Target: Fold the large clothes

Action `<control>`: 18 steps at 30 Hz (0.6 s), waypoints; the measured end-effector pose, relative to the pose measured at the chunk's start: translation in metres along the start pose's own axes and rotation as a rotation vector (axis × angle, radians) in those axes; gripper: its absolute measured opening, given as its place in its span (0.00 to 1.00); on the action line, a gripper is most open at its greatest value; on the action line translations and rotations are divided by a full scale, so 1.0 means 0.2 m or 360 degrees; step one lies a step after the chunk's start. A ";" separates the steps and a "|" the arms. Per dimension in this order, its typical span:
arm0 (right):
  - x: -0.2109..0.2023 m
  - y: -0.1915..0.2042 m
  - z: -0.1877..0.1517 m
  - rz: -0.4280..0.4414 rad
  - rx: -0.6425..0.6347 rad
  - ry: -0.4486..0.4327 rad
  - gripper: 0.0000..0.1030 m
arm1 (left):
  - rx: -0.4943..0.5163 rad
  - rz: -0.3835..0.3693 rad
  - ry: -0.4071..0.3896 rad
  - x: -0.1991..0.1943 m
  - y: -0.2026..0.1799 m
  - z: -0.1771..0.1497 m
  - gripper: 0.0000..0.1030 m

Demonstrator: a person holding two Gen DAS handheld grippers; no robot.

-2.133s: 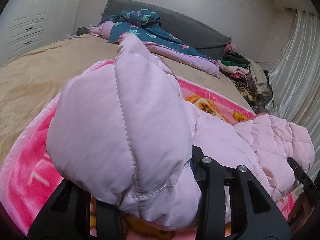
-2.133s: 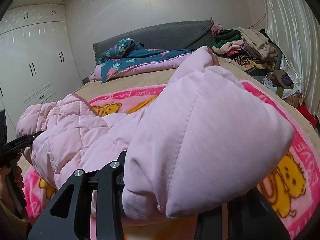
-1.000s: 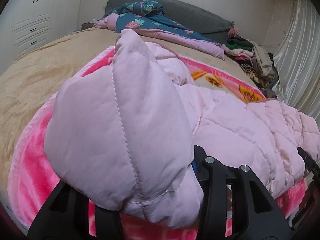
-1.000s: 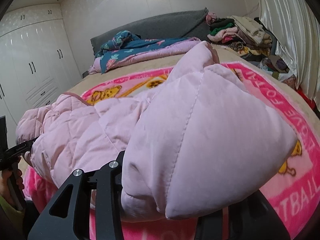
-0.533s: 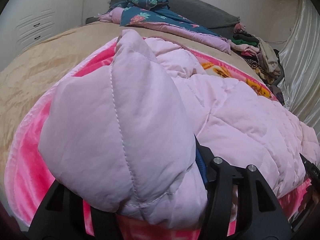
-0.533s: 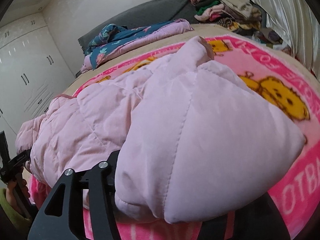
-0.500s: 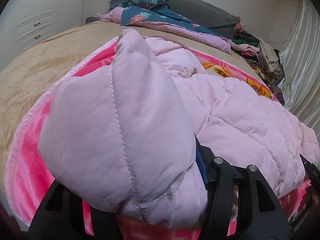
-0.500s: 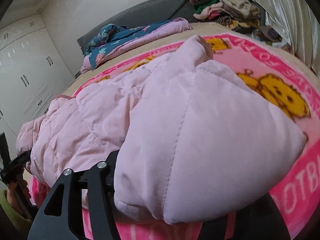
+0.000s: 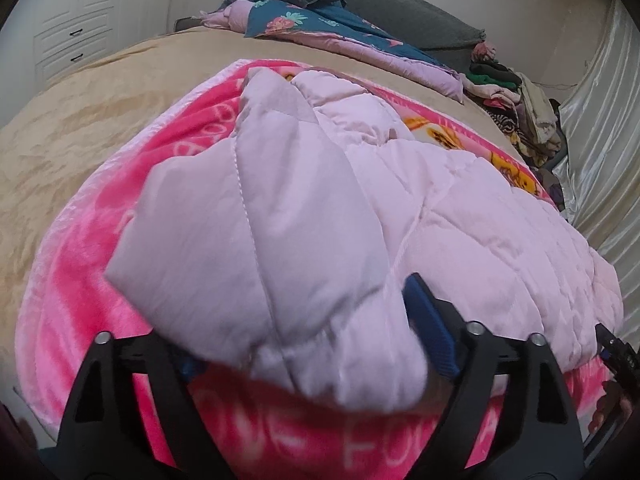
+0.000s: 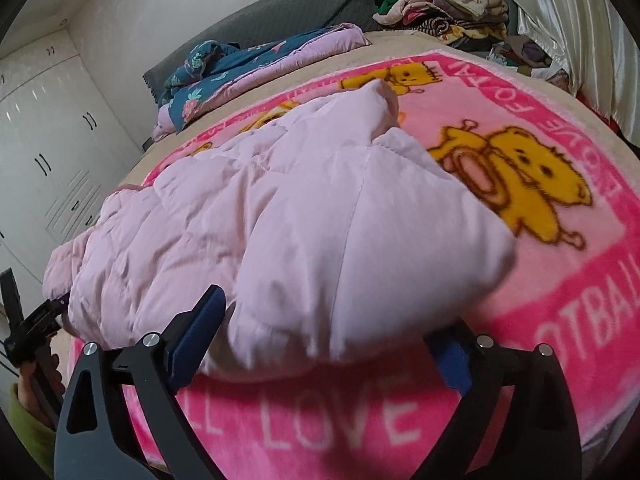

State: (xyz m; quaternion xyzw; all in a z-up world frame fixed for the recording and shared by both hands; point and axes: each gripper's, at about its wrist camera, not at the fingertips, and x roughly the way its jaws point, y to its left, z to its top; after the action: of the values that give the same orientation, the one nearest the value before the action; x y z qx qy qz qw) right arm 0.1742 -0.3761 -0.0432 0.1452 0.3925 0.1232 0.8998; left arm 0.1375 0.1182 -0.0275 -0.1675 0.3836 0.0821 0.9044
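Right wrist: pink blanket over tan bedspread, white wardrobe.

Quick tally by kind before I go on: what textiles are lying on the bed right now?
Padded pink jacket: 1
Pink cartoon blanket: 1
Tan bedspread: 1
Teal floral quilt: 1
Heap of mixed clothes, at the bed's far corner, pieces too jumbled to count: 1
Total: 5
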 end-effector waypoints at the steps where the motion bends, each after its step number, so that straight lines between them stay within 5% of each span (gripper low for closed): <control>1: -0.02 0.01 -0.01 -0.0002 -0.0003 -0.0004 0.93 | 0.0006 0.0003 0.0001 -0.01 0.00 0.00 0.83; 6: -0.12 0.02 -0.04 -0.0062 -0.0025 -0.0041 0.95 | 0.0020 -0.0001 0.0002 -0.08 -0.01 -0.02 0.90; 18: -0.36 0.13 -0.06 -0.0111 -0.0161 -0.0183 0.96 | 0.0078 0.0076 -0.0086 -0.26 -0.03 -0.04 0.91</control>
State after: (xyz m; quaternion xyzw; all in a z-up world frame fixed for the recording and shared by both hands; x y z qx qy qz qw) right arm 0.1157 -0.3741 0.0073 0.0927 0.3382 0.1028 0.9309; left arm 0.0977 0.1098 0.0068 -0.1338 0.3648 0.0986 0.9161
